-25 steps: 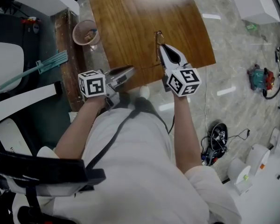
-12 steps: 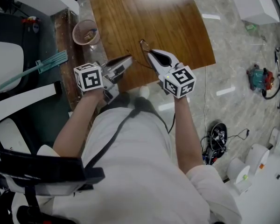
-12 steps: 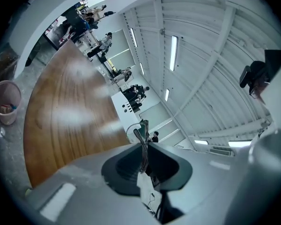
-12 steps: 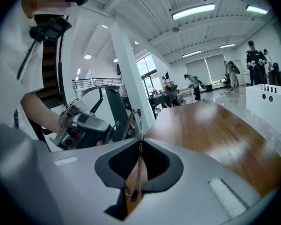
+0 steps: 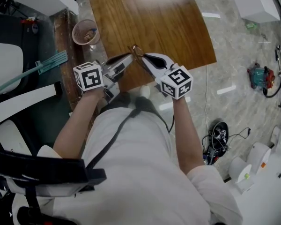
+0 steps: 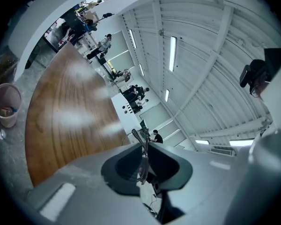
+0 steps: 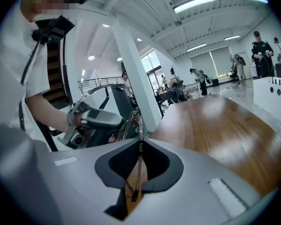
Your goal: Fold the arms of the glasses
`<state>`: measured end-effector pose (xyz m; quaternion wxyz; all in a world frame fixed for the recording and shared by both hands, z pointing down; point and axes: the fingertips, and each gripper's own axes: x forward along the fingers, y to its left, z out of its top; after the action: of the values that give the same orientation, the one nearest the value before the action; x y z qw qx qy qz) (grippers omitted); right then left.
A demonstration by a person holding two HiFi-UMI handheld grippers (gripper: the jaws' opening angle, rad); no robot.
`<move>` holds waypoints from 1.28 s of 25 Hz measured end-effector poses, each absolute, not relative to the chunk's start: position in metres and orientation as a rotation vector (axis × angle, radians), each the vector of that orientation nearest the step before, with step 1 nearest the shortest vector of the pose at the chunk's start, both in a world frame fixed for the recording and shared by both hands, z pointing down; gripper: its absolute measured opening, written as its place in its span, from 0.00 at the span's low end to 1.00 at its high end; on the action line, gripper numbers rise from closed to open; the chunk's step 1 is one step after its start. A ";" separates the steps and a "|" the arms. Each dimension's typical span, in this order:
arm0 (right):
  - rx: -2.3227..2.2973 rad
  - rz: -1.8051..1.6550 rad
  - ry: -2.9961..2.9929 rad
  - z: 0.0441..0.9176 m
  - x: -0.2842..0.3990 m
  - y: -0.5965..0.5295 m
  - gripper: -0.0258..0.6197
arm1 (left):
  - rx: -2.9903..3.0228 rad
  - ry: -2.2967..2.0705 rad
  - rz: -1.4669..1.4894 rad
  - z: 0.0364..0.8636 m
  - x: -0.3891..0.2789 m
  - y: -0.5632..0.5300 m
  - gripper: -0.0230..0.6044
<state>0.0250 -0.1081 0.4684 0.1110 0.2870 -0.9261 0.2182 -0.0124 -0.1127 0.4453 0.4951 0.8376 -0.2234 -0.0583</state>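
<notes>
Jaws on my left gripper (image 5: 129, 57) and right gripper (image 5: 142, 57) both pinch the glasses (image 5: 136, 51), light and easily bent, best held gently near the hinge.

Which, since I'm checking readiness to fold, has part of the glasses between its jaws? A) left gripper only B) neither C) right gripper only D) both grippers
D: each gripper's own view shows the glasses passing between its jaws, the left gripper and the right gripper alike.

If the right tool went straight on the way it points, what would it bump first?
Likely the left tool, just ahead and slightly left, gripping the same glasses that the right tool holds; depth is unclear.
</notes>
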 end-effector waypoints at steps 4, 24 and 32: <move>0.953 0.710 -2.727 0.467 0.036 -0.118 0.08 | 2.070 -0.529 -0.048 0.456 -0.011 -0.098 0.22; 0.854 0.580 -2.644 0.482 0.021 -0.122 0.08 | 2.118 -0.441 0.124 0.482 0.017 -0.087 0.05; 0.796 0.462 -2.538 0.511 0.019 -0.136 0.08 | 2.093 -0.523 0.196 0.509 -0.008 -0.090 0.07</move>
<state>0.0188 -0.1362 0.5109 0.2191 0.2876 -0.9173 0.1669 -0.0077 -0.0902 0.5089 0.4686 0.8535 -0.2134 0.0801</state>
